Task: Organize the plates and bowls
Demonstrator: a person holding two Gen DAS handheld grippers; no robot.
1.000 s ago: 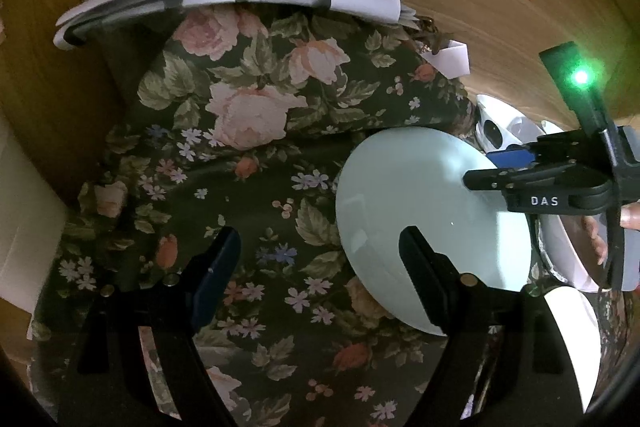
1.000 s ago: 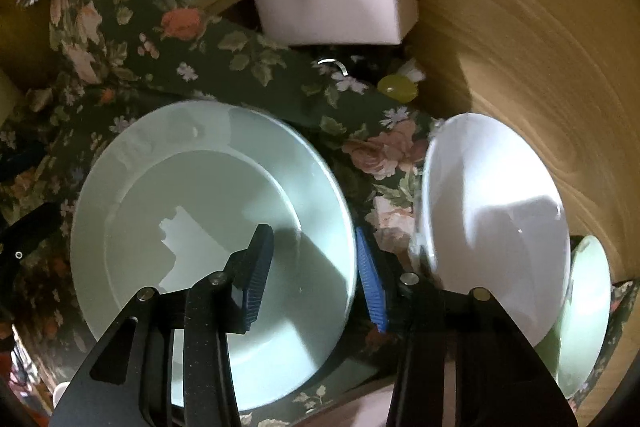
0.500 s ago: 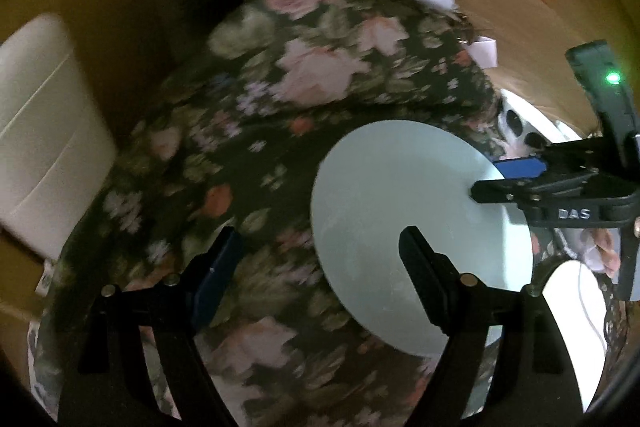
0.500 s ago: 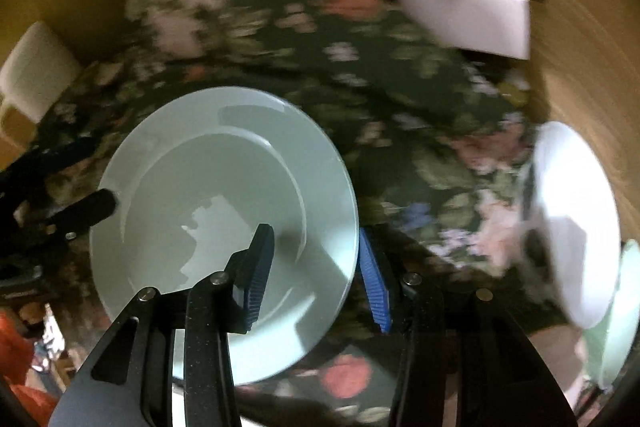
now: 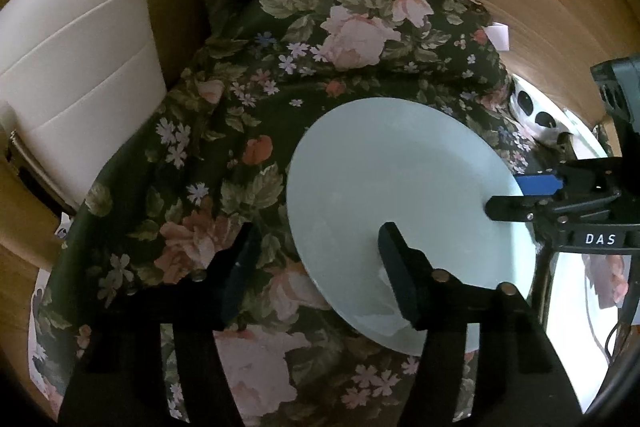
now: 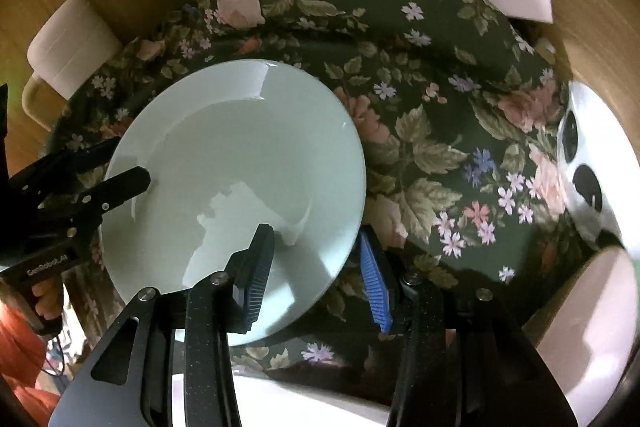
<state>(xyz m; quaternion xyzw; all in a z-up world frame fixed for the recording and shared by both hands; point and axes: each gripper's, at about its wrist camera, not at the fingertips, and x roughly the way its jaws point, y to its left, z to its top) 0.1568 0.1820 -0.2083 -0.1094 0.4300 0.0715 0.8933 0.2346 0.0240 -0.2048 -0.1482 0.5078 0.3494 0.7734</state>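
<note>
- While gripped at its rim by the right gripper [image 6: 316, 267], the pale green plate [image 6: 240, 163] hangs over the floral tablecloth [image 6: 440, 115].
- Left gripper [image 5: 316, 259] jaws closing astride the plate's opposite rim, pads not yet pressing.
- White plate [image 6: 592, 155] lies well apart.

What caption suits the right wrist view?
Right gripper clamps the pale green plate's rim above a floral tablecloth; left gripper closing on the opposite rim.
</note>
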